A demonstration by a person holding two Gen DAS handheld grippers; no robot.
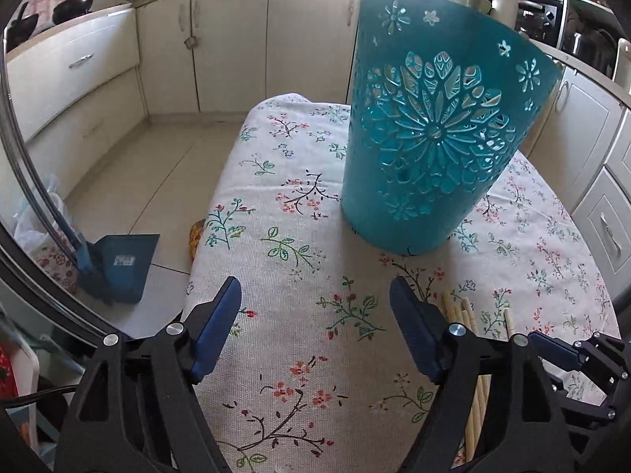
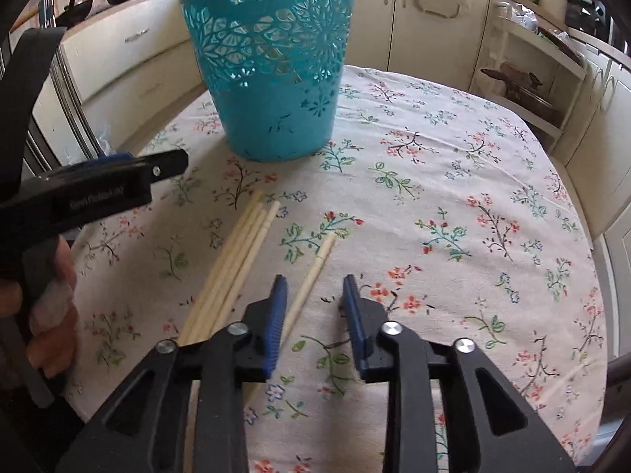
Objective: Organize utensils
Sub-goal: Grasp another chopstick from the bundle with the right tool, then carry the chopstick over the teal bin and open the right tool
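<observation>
Left wrist view: left gripper point(image 1: 315, 307) spread wide over bare tablecloth point(image 1: 276, 236), nothing between jaws, chopsticks point(image 1: 461, 311) just right of its right finger, teal basket point(image 1: 430, 138) ahead; right wrist view: right gripper point(image 2: 315, 295) part-open, single chopstick point(image 2: 311, 276) between its pads, untouched, bundle point(image 2: 236, 260) just left.

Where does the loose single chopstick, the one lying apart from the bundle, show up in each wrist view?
Left wrist: single chopstick at lower right, just right of the bundle, mostly hidden behind the gripper.
Right wrist: single chopstick at lower centre, running down between the fingers.
Shared landmark: teal basket.
</observation>
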